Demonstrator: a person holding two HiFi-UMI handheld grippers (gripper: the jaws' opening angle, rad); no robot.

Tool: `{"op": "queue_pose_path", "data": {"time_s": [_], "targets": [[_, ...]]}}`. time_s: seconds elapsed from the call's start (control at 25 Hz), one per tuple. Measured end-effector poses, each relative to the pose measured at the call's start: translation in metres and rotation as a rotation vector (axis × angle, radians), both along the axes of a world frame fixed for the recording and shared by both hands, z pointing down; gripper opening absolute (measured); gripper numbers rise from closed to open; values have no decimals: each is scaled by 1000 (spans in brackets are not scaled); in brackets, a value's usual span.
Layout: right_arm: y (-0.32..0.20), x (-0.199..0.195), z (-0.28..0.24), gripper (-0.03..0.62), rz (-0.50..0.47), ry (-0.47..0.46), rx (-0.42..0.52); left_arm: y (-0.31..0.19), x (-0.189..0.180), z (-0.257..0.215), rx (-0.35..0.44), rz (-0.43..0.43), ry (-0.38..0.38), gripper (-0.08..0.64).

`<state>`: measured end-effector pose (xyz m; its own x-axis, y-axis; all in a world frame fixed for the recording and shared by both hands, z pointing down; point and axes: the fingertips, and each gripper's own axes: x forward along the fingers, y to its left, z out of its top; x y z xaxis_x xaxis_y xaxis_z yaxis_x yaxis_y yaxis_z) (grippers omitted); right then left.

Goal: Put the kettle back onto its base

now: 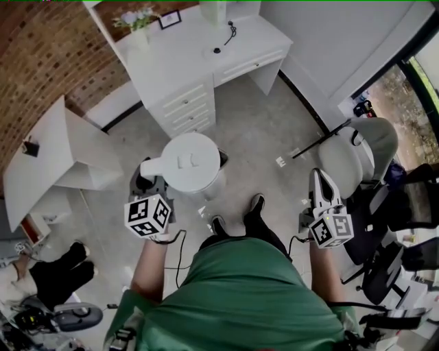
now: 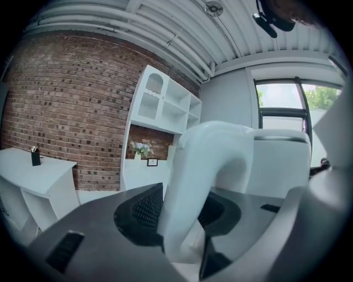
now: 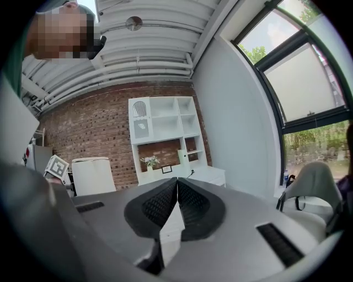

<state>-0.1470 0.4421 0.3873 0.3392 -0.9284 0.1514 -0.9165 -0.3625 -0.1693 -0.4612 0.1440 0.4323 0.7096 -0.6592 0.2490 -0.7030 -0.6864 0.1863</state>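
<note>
Head view: white kettle held up in front of the body, above the grey floor, at about 11 o'clock from the shoes. Gripped by its handle in the left gripper, jaws spread wide, dark ribbed pads pressed on either side of the handle. Kettle upright, lid on top, body just beyond the handle at 2 o'clock in the left gripper view.

At 12 o'clock, across the floor: white desk with drawers. On its top, toward 1 o'clock, a pale round base with a dark centre and a cord, well apart from the kettle. Flowers and a small frame along the desk's back edge.

Right gripper at 3 o'clock of the body, jaws closed pad against pad, nothing between them. Near it at 2 o'clock, a grey chair. At 9 o'clock, a slanted white table below the brick wall.
</note>
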Motion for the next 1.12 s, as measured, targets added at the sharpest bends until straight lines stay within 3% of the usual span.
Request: {"op": "queue_pose_path", "data": {"time_s": [0.32, 0.6, 1.12], "targets": [[-49, 51, 15, 22, -70, -57, 25, -16, 38, -5, -6, -49, -23, 164], [-89, 131, 15, 22, -143, -86, 61, -32, 86, -21, 24, -149, -30, 164], [-115, 237, 7, 22, -204, -63, 80, -49, 165, -23, -15, -261, 13, 164]]}}
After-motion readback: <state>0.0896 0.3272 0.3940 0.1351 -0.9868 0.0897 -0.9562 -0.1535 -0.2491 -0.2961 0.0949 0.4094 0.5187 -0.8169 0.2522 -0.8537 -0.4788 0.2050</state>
